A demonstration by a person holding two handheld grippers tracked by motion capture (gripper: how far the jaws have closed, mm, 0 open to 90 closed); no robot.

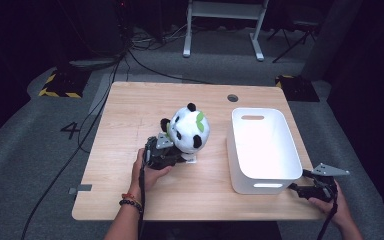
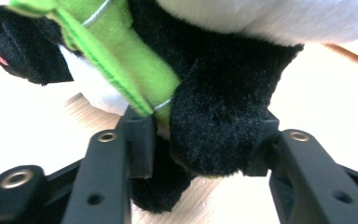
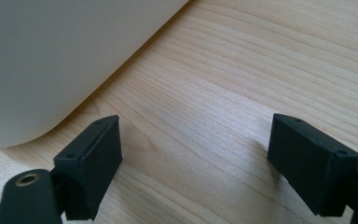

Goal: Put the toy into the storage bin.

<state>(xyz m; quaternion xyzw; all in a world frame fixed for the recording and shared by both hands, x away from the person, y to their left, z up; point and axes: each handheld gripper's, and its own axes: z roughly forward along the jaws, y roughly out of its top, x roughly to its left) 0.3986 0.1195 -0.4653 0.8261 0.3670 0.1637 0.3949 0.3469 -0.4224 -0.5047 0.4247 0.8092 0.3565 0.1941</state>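
Two grippers: yours, both at the bin (image 1: 264,150).
L gripper (image 2: 205,140): clamped on panda's (image 1: 190,129) black leg, left of bin.
R gripper (image 3: 193,163): jaws wide, empty, by bin's near-right corner.

This looks like a lab or recording studio. A lone wooden worktop (image 1: 130,200) stands on grey carpet (image 1: 30,165) in a dark room. Black cables (image 1: 95,115) trail across the floor, yellow-and-black hazard tape (image 1: 55,92) marks weighted bases, a floor marking "4" (image 1: 70,130) lies beyond the worktop's left edge, and a white frame (image 1: 225,20) stands behind.
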